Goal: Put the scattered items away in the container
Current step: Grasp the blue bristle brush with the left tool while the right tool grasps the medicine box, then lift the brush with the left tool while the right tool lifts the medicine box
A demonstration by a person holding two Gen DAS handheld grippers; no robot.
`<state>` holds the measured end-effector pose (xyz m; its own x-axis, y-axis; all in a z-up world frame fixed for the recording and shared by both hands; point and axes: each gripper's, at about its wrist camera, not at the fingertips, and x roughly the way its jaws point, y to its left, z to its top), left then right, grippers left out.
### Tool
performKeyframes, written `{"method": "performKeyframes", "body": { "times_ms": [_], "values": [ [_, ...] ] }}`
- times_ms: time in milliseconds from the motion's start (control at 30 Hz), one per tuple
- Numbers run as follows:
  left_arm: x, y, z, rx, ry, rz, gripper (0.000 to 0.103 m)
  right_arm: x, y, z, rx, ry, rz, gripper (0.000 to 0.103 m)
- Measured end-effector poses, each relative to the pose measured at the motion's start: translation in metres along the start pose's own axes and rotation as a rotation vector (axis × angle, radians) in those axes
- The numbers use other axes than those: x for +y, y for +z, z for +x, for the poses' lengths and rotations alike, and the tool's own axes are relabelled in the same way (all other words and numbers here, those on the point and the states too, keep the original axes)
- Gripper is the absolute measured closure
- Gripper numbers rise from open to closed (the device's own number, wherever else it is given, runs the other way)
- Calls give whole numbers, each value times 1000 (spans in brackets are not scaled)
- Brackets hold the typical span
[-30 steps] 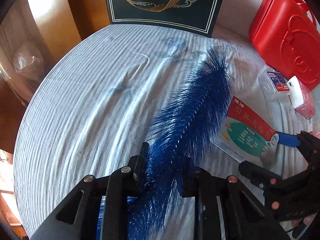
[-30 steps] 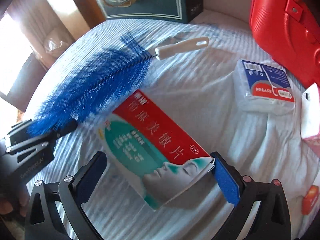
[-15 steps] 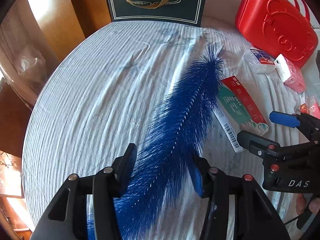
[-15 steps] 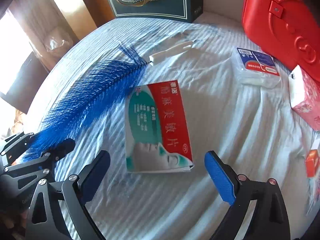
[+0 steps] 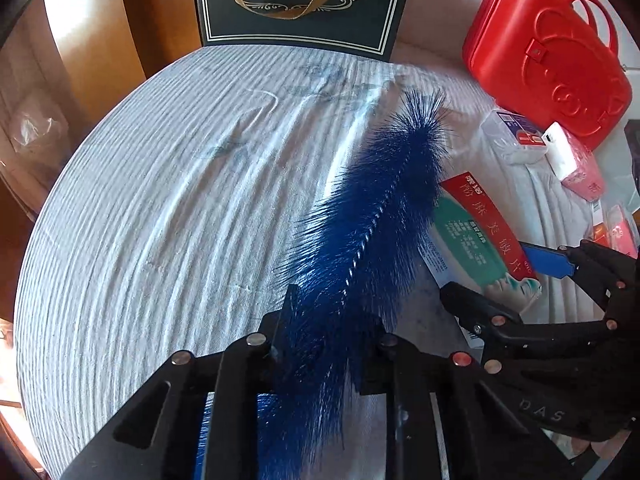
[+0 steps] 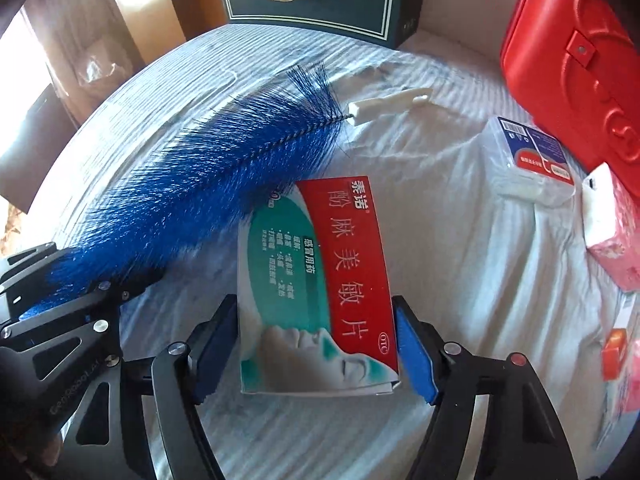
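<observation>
Left gripper black, angular linkage arms, silver and red rivet heads, right gripper black, blue finger pads, pale lettering on frames, silver screws

Right gripper closed again on the medicine box, left gripper clamped back onto the blue bottle brush bristles, both released half a second earlier.

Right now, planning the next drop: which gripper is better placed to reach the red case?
Right gripper: it holds the medicine box, and the red case lies on its side.
</observation>
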<state>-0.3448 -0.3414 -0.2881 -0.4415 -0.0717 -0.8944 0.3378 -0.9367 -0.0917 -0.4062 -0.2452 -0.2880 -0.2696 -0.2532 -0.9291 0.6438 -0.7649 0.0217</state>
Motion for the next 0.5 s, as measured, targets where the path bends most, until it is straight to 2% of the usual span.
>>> {"method": "performKeyframes", "body": {
  "times_ms": [200, 500],
  "values": [
    [-14, -15, -48, -61, -27, 5, 91, -8, -17, -48, -58, -33, 34, 29],
    [-55, -35, -148, -219, -66, 59, 91, -11, -56, -159, -213, -86, 72, 29]
  ]
}}
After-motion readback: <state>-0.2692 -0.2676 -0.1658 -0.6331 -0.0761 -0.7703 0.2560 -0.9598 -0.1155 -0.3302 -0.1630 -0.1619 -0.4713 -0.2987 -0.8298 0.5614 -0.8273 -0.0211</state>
